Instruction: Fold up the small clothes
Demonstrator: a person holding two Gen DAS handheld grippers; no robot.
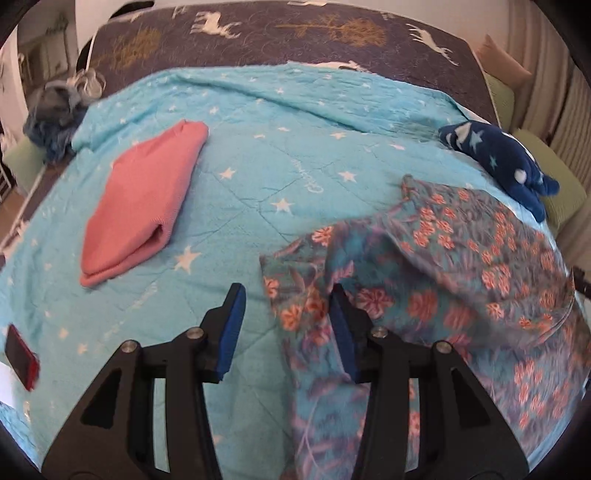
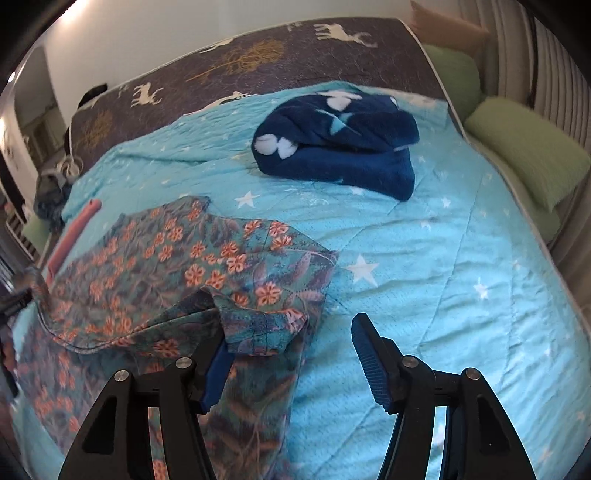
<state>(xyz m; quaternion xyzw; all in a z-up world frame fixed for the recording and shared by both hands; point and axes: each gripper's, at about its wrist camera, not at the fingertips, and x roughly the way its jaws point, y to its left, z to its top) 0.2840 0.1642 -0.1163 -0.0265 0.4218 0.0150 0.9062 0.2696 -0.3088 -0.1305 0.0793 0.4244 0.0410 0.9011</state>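
A teal floral garment (image 1: 436,266) lies rumpled on the light blue star blanket (image 1: 258,177), partly folded over itself. My left gripper (image 1: 288,306) is open, its right finger over the garment's left edge and its left finger over bare blanket. In the right wrist view the same garment (image 2: 177,266) lies at the left. My right gripper (image 2: 291,343) is open, with a fold of the garment draped over its left finger and its right finger over bare blanket. A folded pink garment (image 1: 144,199) lies to the left, a folded navy star garment (image 2: 340,144) at the far side.
A red phone (image 1: 20,356) lies at the blanket's left edge. A grey-blue bundle (image 1: 55,114) sits at the far left corner. Green pillows (image 2: 524,155) line the right side of the bed, by a radiator. A dark deer-print cover (image 1: 280,33) lies beyond the blanket.
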